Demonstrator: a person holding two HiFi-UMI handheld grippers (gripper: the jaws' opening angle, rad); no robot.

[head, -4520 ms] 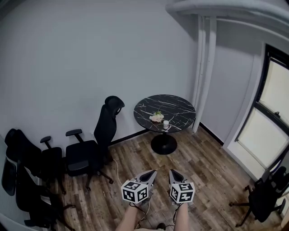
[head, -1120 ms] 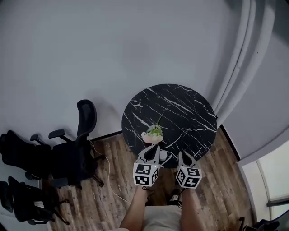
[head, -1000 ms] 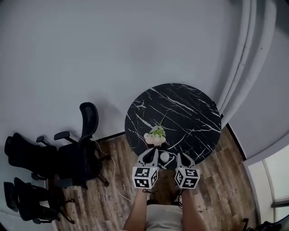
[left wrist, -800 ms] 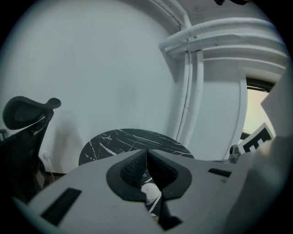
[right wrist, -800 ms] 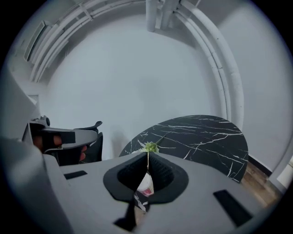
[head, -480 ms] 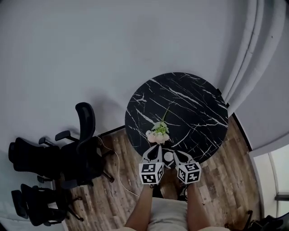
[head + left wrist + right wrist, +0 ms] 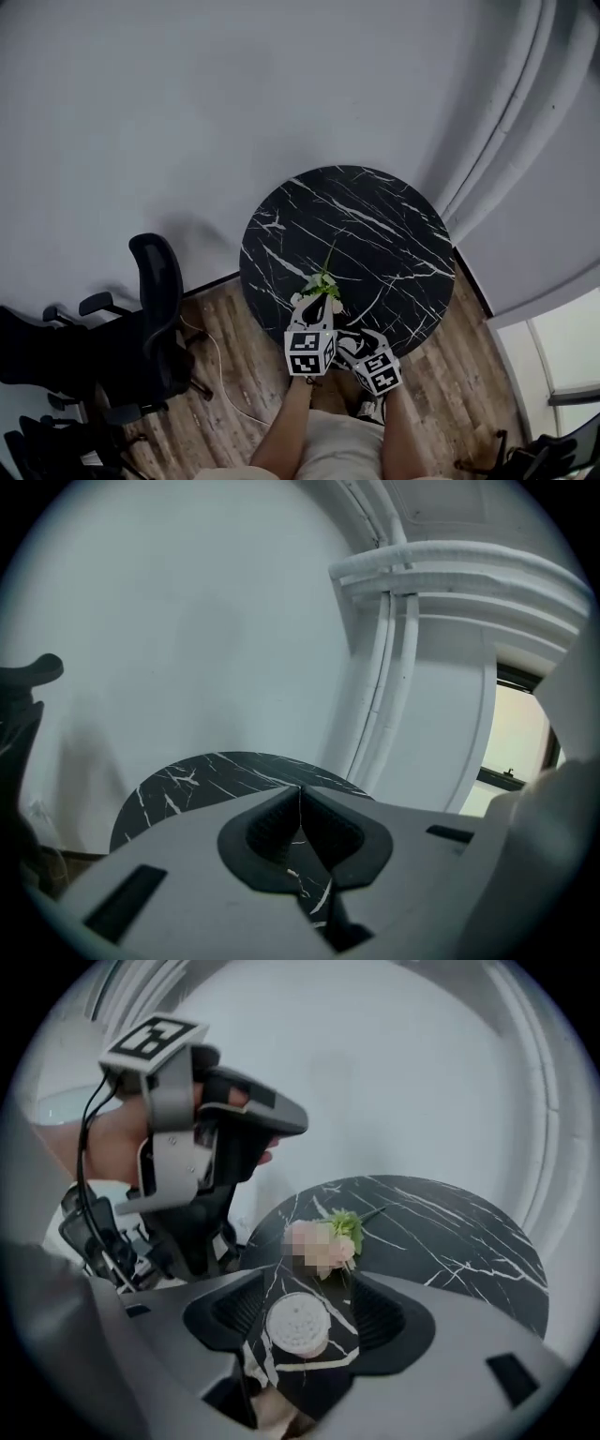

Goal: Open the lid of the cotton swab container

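Note:
The cotton swab container (image 7: 298, 1324), a small white round tub with its lid on, stands near the front edge of the round black marble table (image 7: 375, 234). My right gripper (image 7: 309, 1288) is open; its jaws have just been opening and they stand either side of the tub, the pads clear of it. In the head view the right gripper (image 7: 352, 343) hides the tub. My left gripper (image 7: 300, 791) is shut on nothing and points over the table (image 7: 187, 778). It hovers left of the tub beside a small bunch of flowers (image 7: 322, 282), and appears again as the left gripper (image 7: 302, 1121) in the right gripper view.
The flowers (image 7: 323, 1241) lie just beyond the tub. Black office chairs (image 7: 150, 319) stand on the wooden floor to the left of the table. White pipes (image 7: 497, 141) run down the wall at the right. A window (image 7: 525, 733) is further right.
Both grippers have come forward and down to the table's near edge. The right one has dropped lower and rolled, and its cube now sits tilted.

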